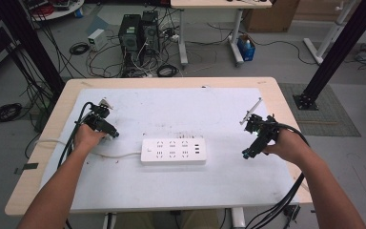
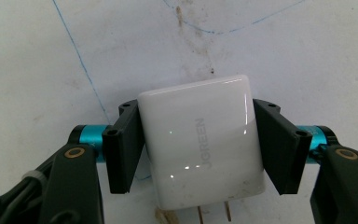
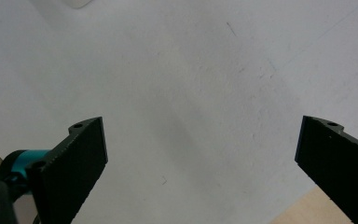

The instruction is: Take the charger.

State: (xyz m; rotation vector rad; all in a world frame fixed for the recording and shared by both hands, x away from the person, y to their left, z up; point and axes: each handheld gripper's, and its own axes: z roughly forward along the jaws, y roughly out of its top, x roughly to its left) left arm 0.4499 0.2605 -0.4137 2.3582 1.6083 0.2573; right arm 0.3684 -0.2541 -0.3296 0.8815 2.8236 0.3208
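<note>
In the left gripper view, the left gripper [image 2: 198, 140] has its two black jaws pressed against the sides of a white charger [image 2: 200, 140], a glossy plug block with grey lettering on its face and two metal prongs pointing toward the bottom edge of the frame. The charger sits in the centre of that picture, over a white mat [image 2: 51, 56] marked with thin blue lines and some brown stains.

In the right gripper view, the right gripper [image 3: 200, 154] has its jaws spread wide, one at lower left and one at lower right, with bare white mat between them.

In the high view, the left gripper [image 1: 112, 135] is at middle left, just left of a white power strip [image 1: 173, 151] that lies in the centre of the table [image 1: 271, 88]; its white cord runs off to the left. The right gripper [image 1: 244, 153] is at middle right, well apart from the strip. Beyond the table, at the top of the frame, computer towers [image 1: 138, 31] and cables lie on the floor.
</note>
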